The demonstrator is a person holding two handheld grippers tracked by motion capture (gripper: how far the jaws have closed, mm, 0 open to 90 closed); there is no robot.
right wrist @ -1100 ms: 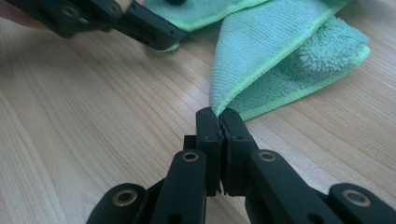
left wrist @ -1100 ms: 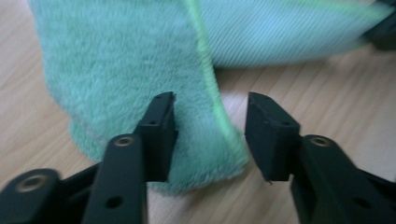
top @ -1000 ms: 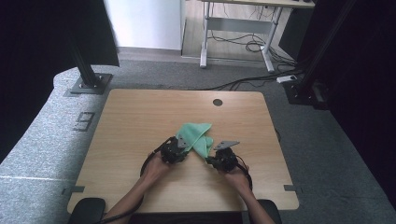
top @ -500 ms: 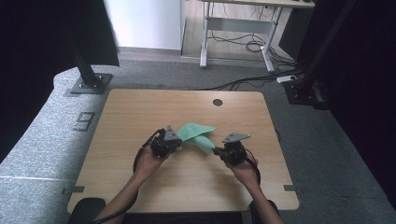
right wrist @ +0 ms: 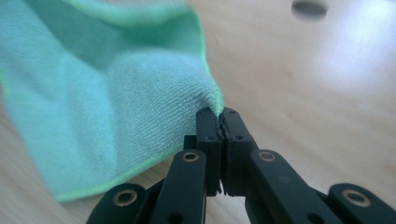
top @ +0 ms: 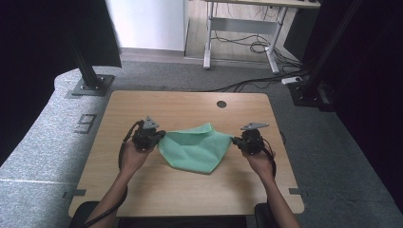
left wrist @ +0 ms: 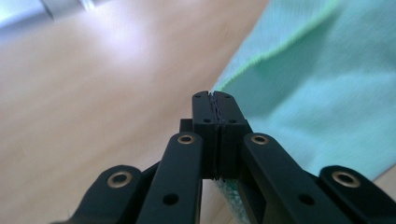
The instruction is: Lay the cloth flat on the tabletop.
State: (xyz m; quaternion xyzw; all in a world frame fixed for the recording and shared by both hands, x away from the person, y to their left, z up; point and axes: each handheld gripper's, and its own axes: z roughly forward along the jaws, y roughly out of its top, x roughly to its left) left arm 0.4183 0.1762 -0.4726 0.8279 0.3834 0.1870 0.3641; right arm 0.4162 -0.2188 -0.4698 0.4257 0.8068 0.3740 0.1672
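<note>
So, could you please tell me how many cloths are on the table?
1: a green microfibre cloth at mid-table, stretched between the left gripper and the right gripper, both shut on its edges.

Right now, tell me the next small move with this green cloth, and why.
Probably draw the two grippers a little farther apart, then lower the cloth flat. The left gripper and the right gripper are each shut on an opposite corner of the green cloth, which sags in folds between them over the table, so it looks not yet taut enough to lie flat.
</note>
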